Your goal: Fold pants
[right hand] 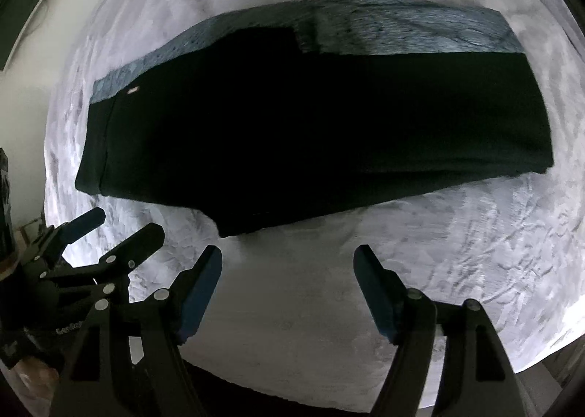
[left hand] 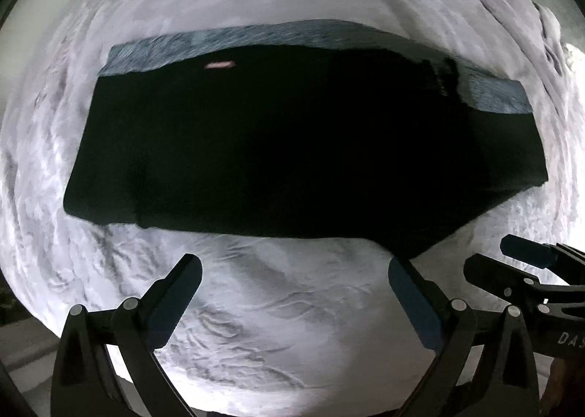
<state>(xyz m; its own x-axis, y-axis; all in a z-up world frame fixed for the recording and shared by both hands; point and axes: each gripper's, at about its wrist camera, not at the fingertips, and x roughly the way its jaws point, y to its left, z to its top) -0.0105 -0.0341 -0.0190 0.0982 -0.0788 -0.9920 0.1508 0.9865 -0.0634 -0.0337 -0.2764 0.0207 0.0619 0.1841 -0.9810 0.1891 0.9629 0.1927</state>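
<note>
in the left wrist view the left gripper (left hand: 294,278) hangs over bare pale grey bedding (left hand: 278,311), its jaws spread wide with nothing between them, only rumpled cover showing in the gap. the fingers (left hand: 175,303) carry dark blue pads. just beyond the fingertips lie the pants (left hand: 292,146), a dark, almost black slab of cloth folded into a broad band that runs across the bed from left to right, its near edge close to the tips but not touching them. along the far edge of the band a strip of lighter blue-grey fabric (left hand: 493,95) shows, and a small pale label (left hand: 218,65) sits near the far left corner. at the right edge of that view the right gripper (left hand: 512,256) comes in, beside the near right corner of the pants. in the right wrist view the left gripper (right hand: 124,223) appears low at the left, over the cover near the pants' (right hand: 310,131) left end and clear of them. further right the right gripper (right hand: 287,256) stands over the bedding (right hand: 475,234) with its jaws open fairly wide and empty, the near corner of the folded cloth just ahead of its left finger.
</note>
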